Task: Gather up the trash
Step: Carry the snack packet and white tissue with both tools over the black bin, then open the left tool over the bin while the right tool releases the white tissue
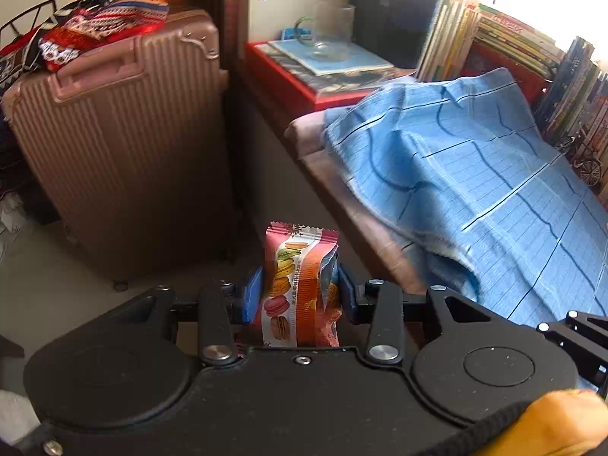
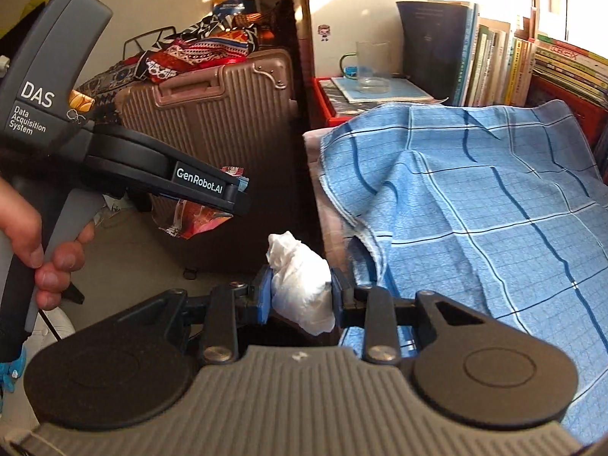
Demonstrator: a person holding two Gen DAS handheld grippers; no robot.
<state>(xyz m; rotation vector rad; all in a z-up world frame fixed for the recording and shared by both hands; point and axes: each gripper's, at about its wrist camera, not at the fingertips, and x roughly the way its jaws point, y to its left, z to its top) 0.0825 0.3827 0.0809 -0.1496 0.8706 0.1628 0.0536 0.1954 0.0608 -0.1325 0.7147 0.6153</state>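
My left gripper (image 1: 300, 296) is shut on a snack wrapper (image 1: 298, 285) printed with macarons, which stands upright between the blue pads. In the right wrist view my right gripper (image 2: 302, 292) is shut on a crumpled white tissue (image 2: 300, 285). The left gripper (image 2: 237, 190) also shows at the left of that view, held by a hand (image 2: 49, 262), with the wrapper (image 2: 197, 220) hanging below its jaws. Both grippers hover above the floor between a suitcase and a bed.
A ribbed pink suitcase (image 1: 125, 159) stands to the left with patterned cloth (image 1: 102, 26) piled on top. A blue checked cloth (image 1: 475, 178) covers the bed at the right. Behind are a red box (image 1: 288, 79), a glass mug (image 1: 330, 34) and several books (image 1: 505, 49).
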